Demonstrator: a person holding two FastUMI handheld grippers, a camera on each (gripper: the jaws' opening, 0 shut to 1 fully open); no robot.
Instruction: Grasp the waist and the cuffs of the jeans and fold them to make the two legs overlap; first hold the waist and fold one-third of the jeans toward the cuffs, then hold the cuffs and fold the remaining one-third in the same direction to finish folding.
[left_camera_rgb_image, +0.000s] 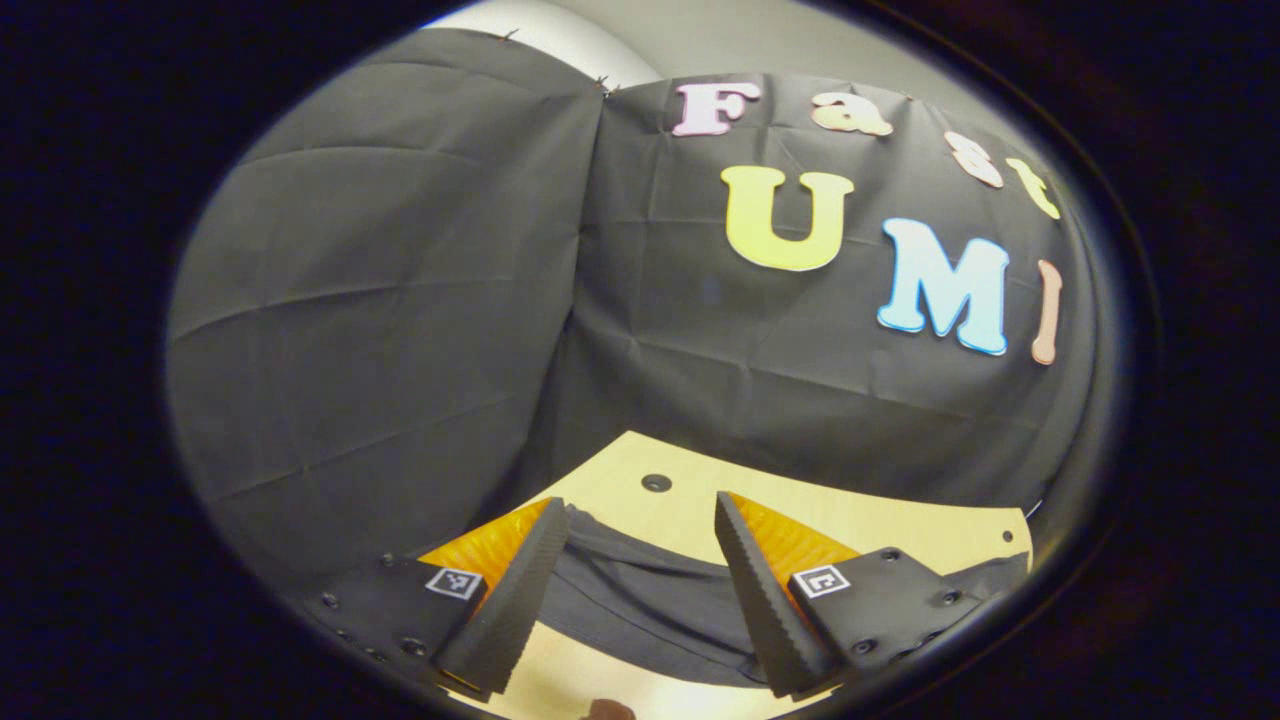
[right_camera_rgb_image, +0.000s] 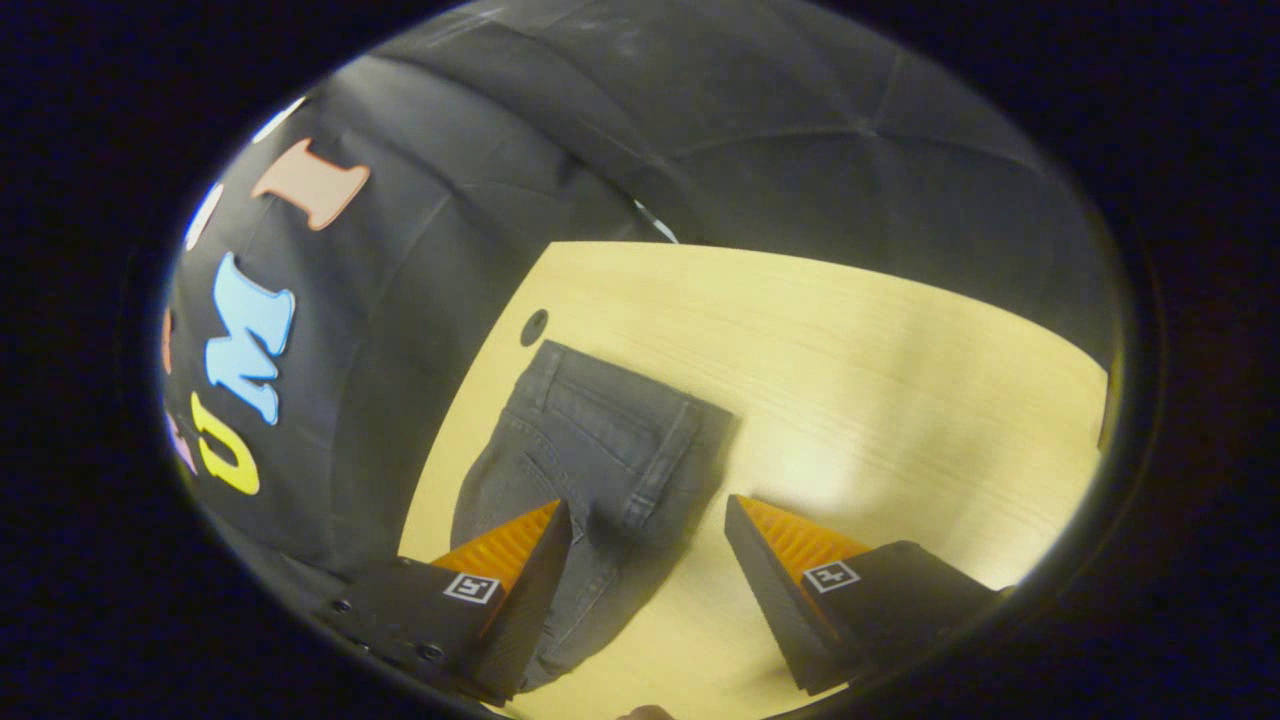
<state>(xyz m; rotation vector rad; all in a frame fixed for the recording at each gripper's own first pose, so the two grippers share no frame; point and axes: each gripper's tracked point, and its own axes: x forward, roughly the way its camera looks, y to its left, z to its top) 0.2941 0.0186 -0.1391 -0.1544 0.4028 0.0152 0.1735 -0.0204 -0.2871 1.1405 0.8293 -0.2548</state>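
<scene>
In the right gripper view the right gripper (right_camera_rgb_image: 648, 560) hangs above the bench (right_camera_rgb_image: 850, 340) with its jaws spread wide and nothing between them, pitched down so the fingers frame the near part of the jeans (right_camera_rgb_image: 600, 450); one finger overlaps the denim at lower centre, the other sits over bare wood to the right. The main risk, as I judge it, is a lopsided pinch: coming down from this offset, the jaws could catch a single layer or just the edge, so the fold would drag skewed or the cloth slip free. Farther up the frame the waistband runs toward a small hole in the bench at centre left. In the left gripper view the left gripper (left_camera_rgb_image: 640, 560) is also released, angled more level, the dark jeans (left_camera_rgb_image: 640, 590) lying low between its fingers with bench and booth wall beyond. If the two close at uneven moments, the legs may not overlap squarely.
</scene>
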